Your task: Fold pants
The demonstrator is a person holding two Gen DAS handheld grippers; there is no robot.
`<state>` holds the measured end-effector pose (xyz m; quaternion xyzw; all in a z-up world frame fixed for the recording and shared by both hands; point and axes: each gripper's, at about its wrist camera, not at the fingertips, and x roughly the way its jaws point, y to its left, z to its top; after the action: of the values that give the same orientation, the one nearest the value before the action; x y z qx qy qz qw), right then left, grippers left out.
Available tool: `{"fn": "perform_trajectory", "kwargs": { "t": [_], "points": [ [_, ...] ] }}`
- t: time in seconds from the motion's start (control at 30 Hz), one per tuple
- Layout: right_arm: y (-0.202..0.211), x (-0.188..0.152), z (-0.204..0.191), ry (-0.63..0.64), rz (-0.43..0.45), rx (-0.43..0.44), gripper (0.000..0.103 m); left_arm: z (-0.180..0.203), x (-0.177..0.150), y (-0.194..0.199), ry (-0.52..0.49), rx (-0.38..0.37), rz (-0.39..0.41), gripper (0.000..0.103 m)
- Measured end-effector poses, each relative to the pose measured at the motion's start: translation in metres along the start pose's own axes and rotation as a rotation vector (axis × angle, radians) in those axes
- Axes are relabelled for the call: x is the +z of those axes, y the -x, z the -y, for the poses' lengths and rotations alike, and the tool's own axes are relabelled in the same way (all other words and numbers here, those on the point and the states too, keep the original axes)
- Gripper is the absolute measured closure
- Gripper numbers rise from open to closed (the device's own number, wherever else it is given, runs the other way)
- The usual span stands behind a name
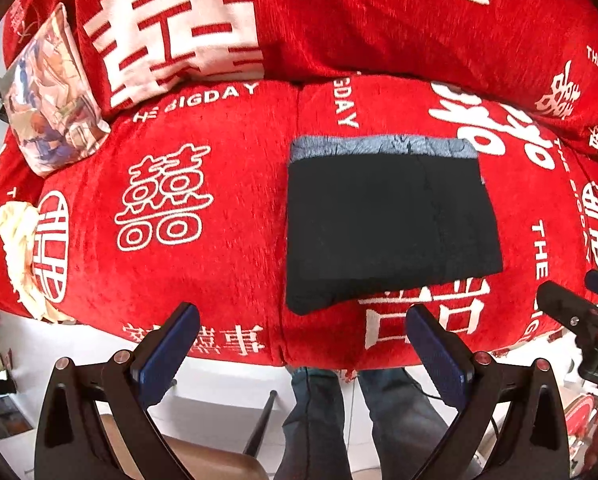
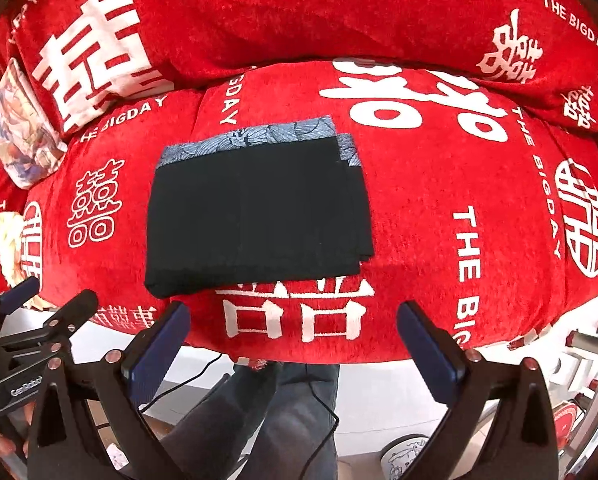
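Note:
The black pants (image 1: 391, 224) lie folded into a flat rectangle on the red sofa seat (image 1: 219, 184), with a grey patterned waistband along the far edge. The same folded pants (image 2: 259, 208) fill the middle left of the right wrist view. My left gripper (image 1: 303, 316) hangs above the seat's front edge, jaws wide open, nothing between them. My right gripper (image 2: 293, 314) is likewise open and empty, near the front edge just below the pants. Each gripper shows at the side of the other's view: the right one (image 1: 579, 316), the left one (image 2: 39, 320).
The sofa wears a red cover with white characters and big back cushions (image 1: 339, 20). A printed pillow (image 1: 51, 96) leans at the left, a cream cloth (image 1: 19, 248) lies at the left end. A person's legs in jeans (image 2: 283, 420), a cable and a chair (image 1: 203, 456) are below the seat edge.

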<state>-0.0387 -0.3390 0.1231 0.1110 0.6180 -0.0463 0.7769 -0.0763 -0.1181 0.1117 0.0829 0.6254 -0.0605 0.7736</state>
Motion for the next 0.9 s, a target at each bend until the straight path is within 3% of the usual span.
{"fn": "perform_trajectory", "kwargs": {
  "t": [0.33, 0.9],
  "points": [
    [0.013, 0.014, -0.008, 0.026, 0.019, -0.030, 0.000, -0.001, 0.008, 0.012, 0.015, -0.007, 0.013, 0.000],
    [0.002, 0.031, -0.011, 0.049, -0.013, -0.046, 0.000, 0.001, 0.017, 0.010, 0.011, 0.008, 0.002, 0.000]
  ]
}}
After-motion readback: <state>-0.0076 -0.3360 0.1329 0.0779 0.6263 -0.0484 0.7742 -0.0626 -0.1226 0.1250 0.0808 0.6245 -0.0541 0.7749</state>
